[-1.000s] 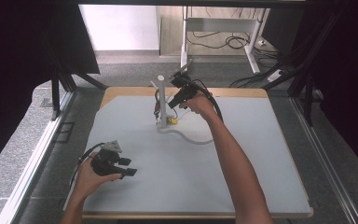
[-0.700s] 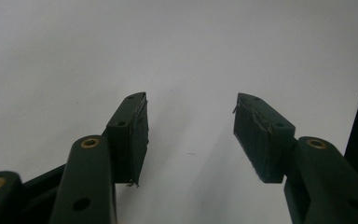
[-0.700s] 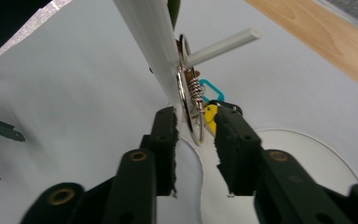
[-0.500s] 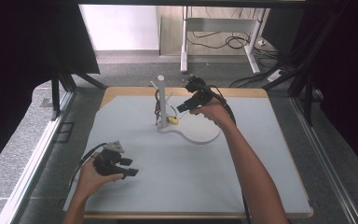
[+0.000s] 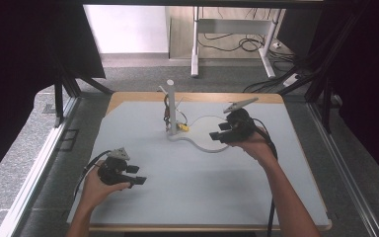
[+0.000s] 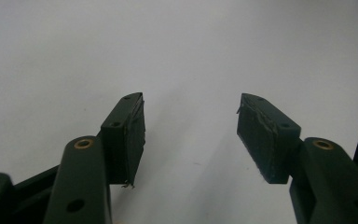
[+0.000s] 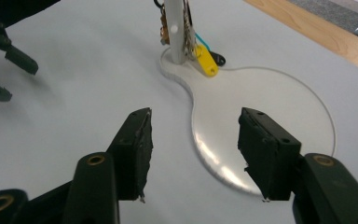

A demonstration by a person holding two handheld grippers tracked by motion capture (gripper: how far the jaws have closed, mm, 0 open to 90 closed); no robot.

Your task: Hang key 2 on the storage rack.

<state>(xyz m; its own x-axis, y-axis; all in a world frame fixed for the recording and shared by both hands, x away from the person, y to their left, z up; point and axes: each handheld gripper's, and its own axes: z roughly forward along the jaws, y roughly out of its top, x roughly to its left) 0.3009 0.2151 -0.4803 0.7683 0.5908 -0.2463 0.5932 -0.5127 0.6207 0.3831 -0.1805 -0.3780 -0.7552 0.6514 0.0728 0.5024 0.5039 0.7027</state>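
Keys (image 5: 180, 126) with yellow tag hung on white post (image 5: 170, 101) at bench (image 5: 256, 197) rear; hanging apparently complete. Right gripper (image 5: 218, 133) just beside stand base, jaws lately opening, nothing between. Left gripper (image 5: 135, 175) open, empty, well apart.

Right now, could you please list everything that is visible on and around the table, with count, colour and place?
white upright post on a clear flat base: one, white, far middle of the mat; the base spreads toward the right gripper.
yellow tag: one, yellow, hanging low on the post with keys and a teal cord.
pale grey mat: one, covering the table.
wooden table: one, light brown edge around the mat.
cables: several, black, on the floor beyond.
left gripper: one, black, near left, jaws open, nothing between.
right gripper: one, black, right of the post, jaws just opening, nothing between.
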